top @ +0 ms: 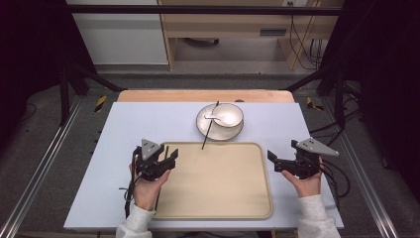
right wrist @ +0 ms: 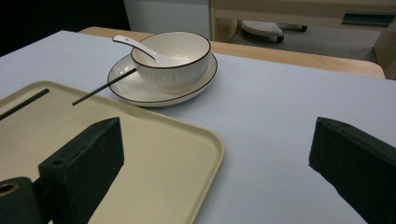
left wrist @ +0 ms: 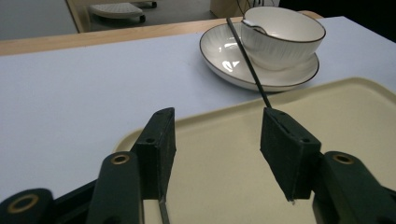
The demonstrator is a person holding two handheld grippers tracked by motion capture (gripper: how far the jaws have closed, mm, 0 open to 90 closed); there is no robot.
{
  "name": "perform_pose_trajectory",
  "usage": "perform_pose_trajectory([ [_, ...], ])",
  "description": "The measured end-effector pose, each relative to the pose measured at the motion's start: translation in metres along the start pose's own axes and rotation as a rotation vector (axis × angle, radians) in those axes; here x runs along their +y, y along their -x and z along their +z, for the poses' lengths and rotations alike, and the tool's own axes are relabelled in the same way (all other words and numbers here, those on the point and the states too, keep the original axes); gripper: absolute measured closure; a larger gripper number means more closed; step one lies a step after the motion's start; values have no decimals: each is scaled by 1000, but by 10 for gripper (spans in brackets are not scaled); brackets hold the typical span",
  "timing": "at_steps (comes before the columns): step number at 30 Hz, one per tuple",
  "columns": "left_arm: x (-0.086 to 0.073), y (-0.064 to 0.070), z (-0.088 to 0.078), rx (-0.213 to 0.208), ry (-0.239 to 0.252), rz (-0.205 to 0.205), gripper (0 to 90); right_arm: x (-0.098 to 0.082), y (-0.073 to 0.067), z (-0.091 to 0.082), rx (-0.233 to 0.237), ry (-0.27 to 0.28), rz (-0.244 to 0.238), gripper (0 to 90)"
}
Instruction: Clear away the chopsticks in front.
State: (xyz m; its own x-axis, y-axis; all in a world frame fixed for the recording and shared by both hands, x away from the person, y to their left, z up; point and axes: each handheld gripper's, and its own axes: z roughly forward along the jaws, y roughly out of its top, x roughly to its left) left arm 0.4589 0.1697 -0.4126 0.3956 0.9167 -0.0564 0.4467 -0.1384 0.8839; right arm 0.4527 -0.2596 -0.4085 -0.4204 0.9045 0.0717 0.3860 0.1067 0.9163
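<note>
1. We hold left gripper [top: 170, 157] agape at the tray's [top: 218, 213] left edge, right gripper [top: 274, 162] agape off its right edge
2. Bowl [top: 227, 113] on saucer [top: 208, 130] beyond the tray's far edge, chopstick [top: 210, 127] leaning across

Behind the tray [top: 218, 208] a bowl [top: 227, 115] holding a spoon [top: 216, 118] sits on a plate [top: 204, 130].

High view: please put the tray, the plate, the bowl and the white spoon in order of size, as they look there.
1. tray, by far the largest.
2. plate.
3. bowl, which stands on the plate and looks slightly smaller than it.
4. spoon, which lies in the bowl.
</note>
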Motion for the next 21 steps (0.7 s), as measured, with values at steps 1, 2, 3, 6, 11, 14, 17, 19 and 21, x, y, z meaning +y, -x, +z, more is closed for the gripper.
perform_pose_trajectory([
  [1, 0, 0, 0, 0, 0, 0, 440, 0, 0, 0, 0, 0, 0, 37],
  [2, 5, -1, 3, -3, 4, 13, 430, 0, 0, 0, 0, -1, 0, 37],
  [3, 9, -1, 5, -8, 7, 19, 430, 0, 0, 0, 0, -1, 0, 37],
  [6, 21, -3, 13, -40, 14, 35, 409, 0, 0, 0, 0, -2, -3, 36],
  [11, 37, -2, 32, -125, 1, 43, 355, 0, 1, 0, -2, -3, -6, 36],
  [14, 43, 0, 43, -115, -15, 76, 326, 0, 1, 0, -2, -1, -5, 36],
  [17, 47, 3, 62, -130, -50, 96, 302, 1, 1, 1, -4, -2, -6, 36],
  [19, 48, 4, 70, -138, -53, 110, 293, 1, 2, 1, -5, 0, -6, 37],
  [21, 49, 5, 74, -130, -63, 123, 281, 1, 2, 1, -5, 1, -6, 37],
])
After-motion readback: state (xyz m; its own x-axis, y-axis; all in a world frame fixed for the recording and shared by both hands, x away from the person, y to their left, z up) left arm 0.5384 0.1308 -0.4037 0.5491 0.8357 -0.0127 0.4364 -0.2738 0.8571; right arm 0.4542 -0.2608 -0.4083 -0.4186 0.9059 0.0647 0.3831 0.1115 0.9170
